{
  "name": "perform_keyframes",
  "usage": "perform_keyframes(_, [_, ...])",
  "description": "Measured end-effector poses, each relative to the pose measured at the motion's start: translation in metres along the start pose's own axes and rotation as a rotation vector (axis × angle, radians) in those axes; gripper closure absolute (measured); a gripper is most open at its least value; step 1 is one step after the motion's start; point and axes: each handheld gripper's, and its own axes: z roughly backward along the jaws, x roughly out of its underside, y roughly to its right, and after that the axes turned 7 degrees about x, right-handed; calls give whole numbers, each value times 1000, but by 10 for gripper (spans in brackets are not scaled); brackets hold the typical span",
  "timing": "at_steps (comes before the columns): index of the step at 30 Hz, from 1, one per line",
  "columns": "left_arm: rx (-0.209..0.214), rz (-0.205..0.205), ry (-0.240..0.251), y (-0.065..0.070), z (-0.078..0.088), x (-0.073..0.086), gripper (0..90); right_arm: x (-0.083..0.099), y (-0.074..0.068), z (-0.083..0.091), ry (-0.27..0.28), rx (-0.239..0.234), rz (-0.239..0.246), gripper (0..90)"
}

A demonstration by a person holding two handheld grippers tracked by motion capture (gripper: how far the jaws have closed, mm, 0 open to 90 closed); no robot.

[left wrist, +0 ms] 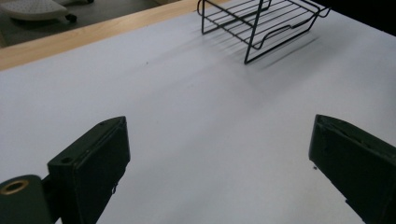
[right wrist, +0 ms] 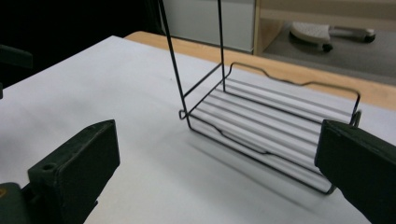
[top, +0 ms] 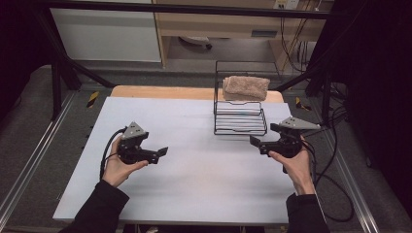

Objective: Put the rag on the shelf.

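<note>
In the left gripper view the wire rack (left wrist: pixel 261 25) is cut off by the top edge. In the right gripper view its uprights run out at the top. In the high view the desk (top: pixel 194 194) hides its own near edge behind sleeves.

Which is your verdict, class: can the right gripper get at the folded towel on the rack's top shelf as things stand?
Probably yes. The right gripper is open and holds nothing, the wire rack stands just beyond it, and nothing lies between. The towel sits exposed on the top shelf, though the hand must lift and reach farther.
</note>
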Motion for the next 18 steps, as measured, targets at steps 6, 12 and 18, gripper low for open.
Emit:
perform_keyframes(6, [-9,24,-1,-6,10,27,54,28,0,-2,-22,-25,-31,6])
perform_keyframes(12, [-6,41,3,-11,17,48,59,57,3,-3,-64,-58,-40,6])
perform_keyframes(18, [4,41,-5,-13,22,64,60,80,5,2,-95,-78,-26,5])
